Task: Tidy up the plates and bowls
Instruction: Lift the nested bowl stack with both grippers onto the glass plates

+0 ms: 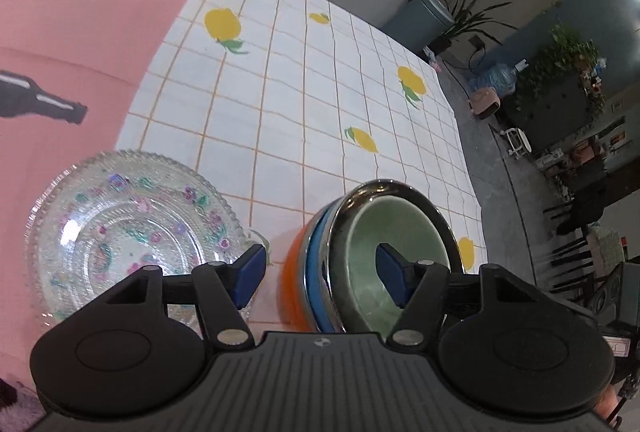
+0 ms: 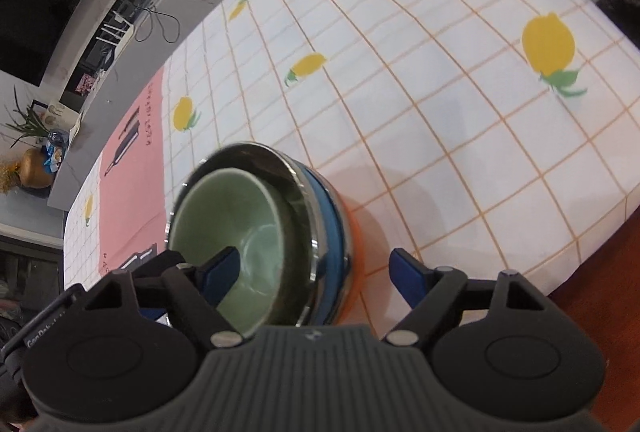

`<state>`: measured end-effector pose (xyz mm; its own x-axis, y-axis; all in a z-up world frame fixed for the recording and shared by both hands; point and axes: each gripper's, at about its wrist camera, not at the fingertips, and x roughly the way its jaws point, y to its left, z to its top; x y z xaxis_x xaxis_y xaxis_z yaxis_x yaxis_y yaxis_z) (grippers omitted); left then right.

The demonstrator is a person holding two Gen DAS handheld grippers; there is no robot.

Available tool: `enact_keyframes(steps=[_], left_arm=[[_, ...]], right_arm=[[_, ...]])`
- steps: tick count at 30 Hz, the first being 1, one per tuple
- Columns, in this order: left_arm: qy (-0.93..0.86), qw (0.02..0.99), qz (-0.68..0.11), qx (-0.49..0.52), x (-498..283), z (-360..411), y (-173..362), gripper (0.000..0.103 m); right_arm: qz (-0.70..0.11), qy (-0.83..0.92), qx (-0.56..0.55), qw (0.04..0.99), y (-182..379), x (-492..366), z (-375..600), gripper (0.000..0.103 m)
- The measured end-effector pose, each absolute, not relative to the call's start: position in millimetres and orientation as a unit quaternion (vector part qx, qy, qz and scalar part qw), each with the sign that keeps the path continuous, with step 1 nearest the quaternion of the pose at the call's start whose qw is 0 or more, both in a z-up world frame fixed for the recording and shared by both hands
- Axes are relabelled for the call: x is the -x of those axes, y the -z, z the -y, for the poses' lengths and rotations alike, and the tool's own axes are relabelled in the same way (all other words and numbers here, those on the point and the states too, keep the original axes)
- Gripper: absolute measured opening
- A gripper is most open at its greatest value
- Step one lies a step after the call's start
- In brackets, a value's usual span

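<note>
On the worktop (image 1: 320,92), as your left wrist view shows it, a checked cloth printed with yellow lemons lies beside a pink cloth (image 1: 80,32) printed with dark bottles. A stack of nested bowls (image 1: 360,264) stands on the checked cloth: a pale green bowl (image 1: 360,232) sits inside a shiny metal bowl (image 1: 432,208), below which a blue band (image 1: 318,272) and an orange base (image 1: 290,280) show. To its left, apart from the stack, a clear glass plate with a beaded rim and small flower prints (image 1: 128,232) rests across the edge of the two cloths. Your left hand-held gripper (image 1: 320,272) has its jaws apart; the near wall of the stack lies between them, with the right blue pad over the green bowl's hollow and the left pad outside, near the glass plate's rim. The pads press on nothing.

In your right wrist view, the same stack (image 2: 280,232) appears tilted by the lens. Your right hand-held gripper (image 2: 316,272) also has its jaws apart, astride the stack's other wall: the left blue pad hangs inside the green bowl (image 2: 224,216), the right pad stands clear over the checked cloth (image 2: 440,112) beside the orange base (image 2: 356,252). Neither pad grips the rim.
</note>
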<state>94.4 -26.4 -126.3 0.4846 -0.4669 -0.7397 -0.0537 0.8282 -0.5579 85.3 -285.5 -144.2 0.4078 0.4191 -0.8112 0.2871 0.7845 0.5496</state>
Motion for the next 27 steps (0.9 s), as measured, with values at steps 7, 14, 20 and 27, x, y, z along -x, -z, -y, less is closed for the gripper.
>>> enact_keyframes(steps=[7,14,20,27], left_arm=[[0.131,0.802,-0.516,0.27,-102,31,140,0.065],[0.136,0.793,-0.533,0.262,-105,39,147,0.063],[0.135,0.789,-0.543,0.253,-104,45,149,0.059],[0.129,0.789,-0.548,0.247,-104,45,150,0.052]], right_arm=[[-0.543,-0.052,-0.349,0.761,153,-89,289,0.077],[-0.55,-0.055,-0.369,0.747,162,-93,290,0.073],[-0.553,-0.059,-0.377,0.74,169,-94,290,0.063],[-0.561,-0.053,-0.366,0.741,172,-94,289,0.052]])
